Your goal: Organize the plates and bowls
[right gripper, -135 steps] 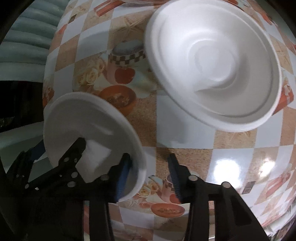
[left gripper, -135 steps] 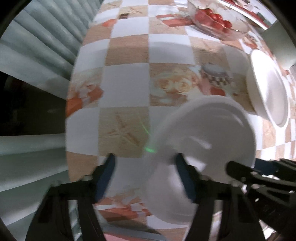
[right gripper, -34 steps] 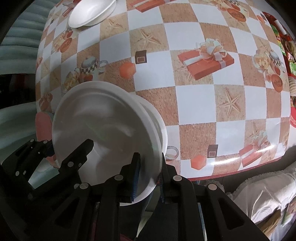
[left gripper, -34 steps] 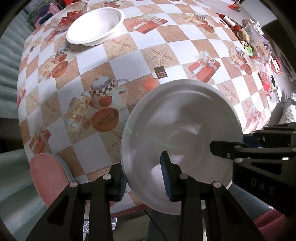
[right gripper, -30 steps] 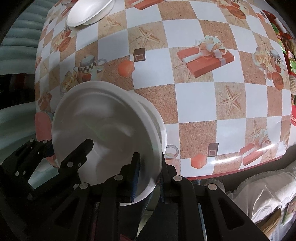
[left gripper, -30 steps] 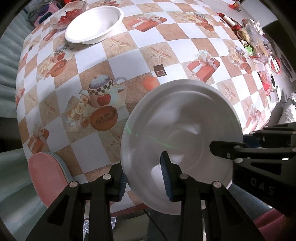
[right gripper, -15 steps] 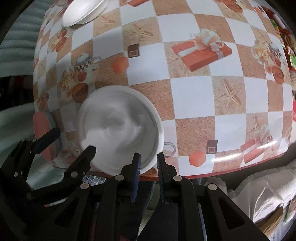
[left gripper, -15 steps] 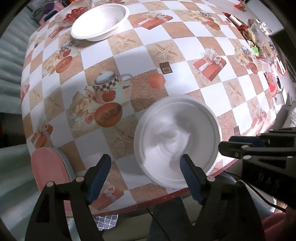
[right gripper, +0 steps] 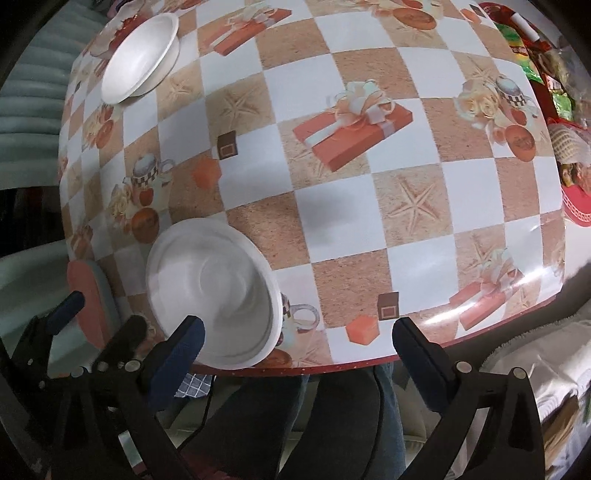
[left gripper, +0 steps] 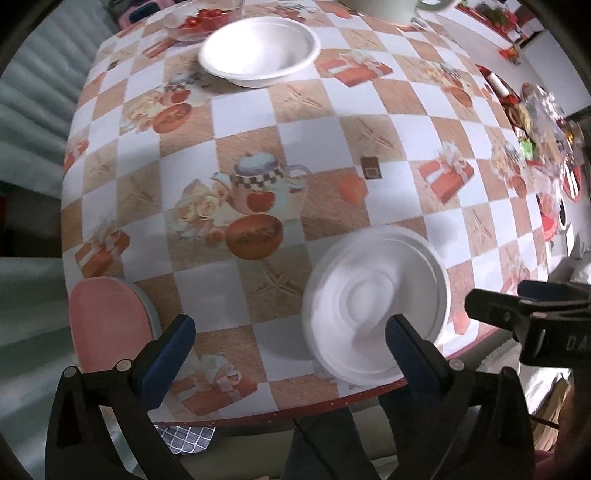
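Note:
A stack of white foam plates [left gripper: 373,295] lies flat on the checked tablecloth [left gripper: 314,147] near the table's front edge, also seen in the right wrist view as plates [right gripper: 210,288]. A white foam bowl [left gripper: 258,51] stands at the far side, the same bowl [right gripper: 140,55] at top left. My left gripper [left gripper: 290,350] hovers above the plates with its jaws opening wide; no pad touches them. My right gripper [right gripper: 299,343] is also opening, with nothing between its fingers, the plates beside its left finger [right gripper: 181,347].
A pink stool seat [left gripper: 107,325] sits just off the table's left front corner. A glass bowl of red tomatoes [left gripper: 199,20] is behind the foam bowl. Packets and clutter [left gripper: 535,122] line the right side. A person's legs [right gripper: 332,406] are below the table edge.
A second ago both grippers were shut on the plates, held tilted above the table. Both have let go and opened wide; the plates now lie flat on the cloth.

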Available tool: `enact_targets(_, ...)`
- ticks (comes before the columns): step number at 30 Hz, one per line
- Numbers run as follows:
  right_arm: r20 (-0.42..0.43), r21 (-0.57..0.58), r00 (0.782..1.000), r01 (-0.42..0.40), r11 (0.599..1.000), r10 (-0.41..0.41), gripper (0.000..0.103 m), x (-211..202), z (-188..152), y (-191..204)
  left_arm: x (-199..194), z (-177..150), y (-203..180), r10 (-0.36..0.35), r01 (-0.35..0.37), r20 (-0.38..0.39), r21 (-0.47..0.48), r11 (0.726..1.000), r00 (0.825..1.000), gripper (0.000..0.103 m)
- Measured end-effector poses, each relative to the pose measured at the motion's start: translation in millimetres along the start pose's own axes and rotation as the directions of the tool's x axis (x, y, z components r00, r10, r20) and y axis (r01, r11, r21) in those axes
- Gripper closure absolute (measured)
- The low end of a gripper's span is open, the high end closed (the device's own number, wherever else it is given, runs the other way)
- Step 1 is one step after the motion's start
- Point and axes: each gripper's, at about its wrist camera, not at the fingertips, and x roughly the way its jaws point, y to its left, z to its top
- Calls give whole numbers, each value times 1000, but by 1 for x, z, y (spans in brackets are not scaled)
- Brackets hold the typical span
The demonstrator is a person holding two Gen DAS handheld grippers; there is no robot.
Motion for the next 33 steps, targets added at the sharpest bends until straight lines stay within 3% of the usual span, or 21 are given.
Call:
enact_targets(18, 28, -53, 999, 37, 998, -36, 0, -14, 21, 9, -6, 13, 24, -13, 13, 11, -67, 998, 1000, 0)
enact_targets(24, 51, -94, 997, 60, 994, -55, 0, -24, 51, 15, -9, 38, 52, -48, 50, 14, -143, 988, 999, 0)
enact_targets(33, 94, -160, 994, 77, 984, -62, 0, -37, 106, 43, -11, 88, 72, 15, -9, 34, -169, 986, 999, 0)
